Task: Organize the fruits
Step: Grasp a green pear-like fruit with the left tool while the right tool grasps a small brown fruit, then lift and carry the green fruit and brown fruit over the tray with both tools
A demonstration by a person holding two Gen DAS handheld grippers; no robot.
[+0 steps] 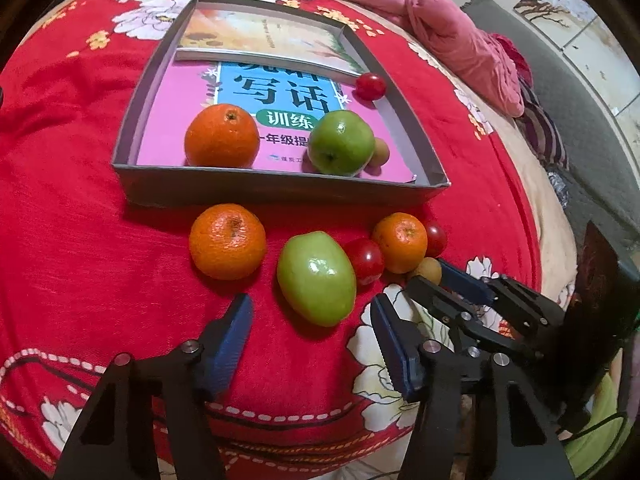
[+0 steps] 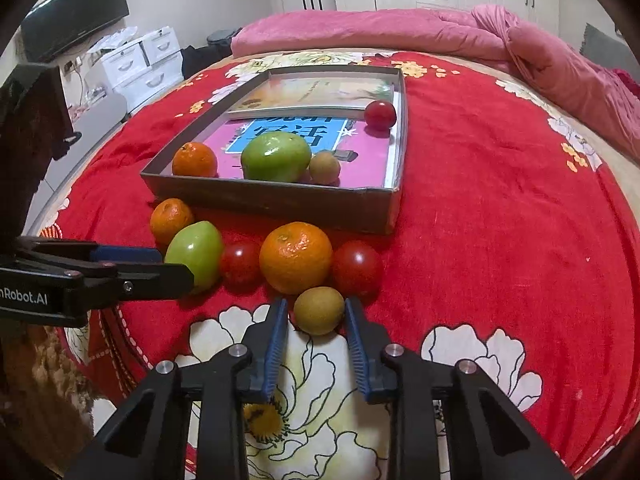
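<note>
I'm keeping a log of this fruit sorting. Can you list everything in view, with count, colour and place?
tray: one, grey, on the bedspread
books: two, pink and pale, in the tray
oranges: three, orange, one in tray, two outside
green fruits: two, green, one in tray, one outside
tomatoes: three, red, one in tray, two outside
small tan fruits: two, tan, one in tray, one outside
bedspread: one, red with white flowers, under everything
left gripper: one, black, open around the outside green fruit
right gripper: one, black, shut on the outside tan fruit
</note>
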